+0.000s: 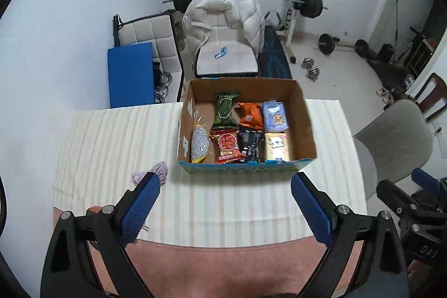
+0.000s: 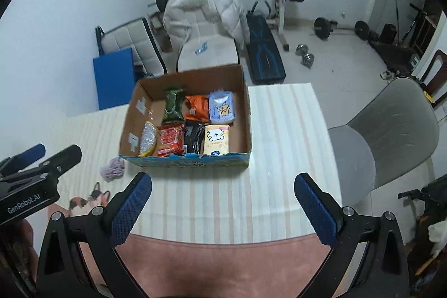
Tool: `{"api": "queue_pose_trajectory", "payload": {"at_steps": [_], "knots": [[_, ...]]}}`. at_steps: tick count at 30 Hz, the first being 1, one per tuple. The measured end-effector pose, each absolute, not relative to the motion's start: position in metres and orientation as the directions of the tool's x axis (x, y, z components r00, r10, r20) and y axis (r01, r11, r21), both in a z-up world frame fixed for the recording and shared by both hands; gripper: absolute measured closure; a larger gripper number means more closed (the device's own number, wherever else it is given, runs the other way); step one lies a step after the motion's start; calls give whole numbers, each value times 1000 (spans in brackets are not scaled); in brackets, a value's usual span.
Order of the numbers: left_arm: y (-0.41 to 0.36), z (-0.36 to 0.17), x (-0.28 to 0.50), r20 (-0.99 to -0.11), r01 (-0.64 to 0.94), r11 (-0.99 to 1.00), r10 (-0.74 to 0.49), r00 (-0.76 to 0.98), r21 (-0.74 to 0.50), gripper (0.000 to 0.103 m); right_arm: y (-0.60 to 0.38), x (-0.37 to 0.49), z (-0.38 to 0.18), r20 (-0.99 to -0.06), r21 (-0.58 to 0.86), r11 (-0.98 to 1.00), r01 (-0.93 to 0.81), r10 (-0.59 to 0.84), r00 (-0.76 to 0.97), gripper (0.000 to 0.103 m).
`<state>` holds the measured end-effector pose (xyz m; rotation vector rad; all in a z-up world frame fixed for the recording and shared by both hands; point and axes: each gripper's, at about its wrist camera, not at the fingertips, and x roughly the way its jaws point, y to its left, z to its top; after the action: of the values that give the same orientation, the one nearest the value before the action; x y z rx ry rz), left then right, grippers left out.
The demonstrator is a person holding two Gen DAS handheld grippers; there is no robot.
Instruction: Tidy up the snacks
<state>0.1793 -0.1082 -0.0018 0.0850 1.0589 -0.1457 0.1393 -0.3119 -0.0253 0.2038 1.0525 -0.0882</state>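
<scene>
An open cardboard box (image 1: 306, 127) (image 2: 245, 113) stands on the striped tablecloth, holding several snack packs in two rows: a green pack (image 1: 225, 109), an orange pack (image 1: 250, 115), a pale blue pack (image 1: 275, 116), a silver-yellow pack (image 1: 199, 144), a red pack (image 1: 227, 145), a black pack (image 1: 250, 145) and a cream pack (image 1: 276, 147). My left gripper (image 1: 225, 183) is open above the table's near edge, short of the box. My right gripper (image 2: 223, 186) is open too, with nothing between its fingers.
A crumpled lilac cloth (image 1: 156, 172) (image 2: 113, 168) lies left of the box. A grey chair (image 2: 391, 130) stands right of the table. Behind the table are a chair with a white jacket (image 1: 223, 16), a blue board (image 1: 131, 74) and weight-lifting gear.
</scene>
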Motion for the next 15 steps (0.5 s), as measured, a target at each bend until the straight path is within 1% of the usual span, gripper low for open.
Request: {"api": "queue_pose_trajectory", "payload": {"at_steps": [6, 11, 15], "knots": [[-108, 27, 140, -855, 191, 982, -104, 508, -6, 7, -308, 93, 20, -839, 108, 981, 162, 2, 544, 0], [-107, 39, 113, -854, 202, 979, -129, 503, -29, 7, -297, 62, 41, -830, 79, 988, 134, -9, 558, 0], [-110, 47, 96, -842, 196, 981, -102, 530, 5, 7, -292, 48, 45, -835, 68, 990, 127, -13, 550, 0]]}}
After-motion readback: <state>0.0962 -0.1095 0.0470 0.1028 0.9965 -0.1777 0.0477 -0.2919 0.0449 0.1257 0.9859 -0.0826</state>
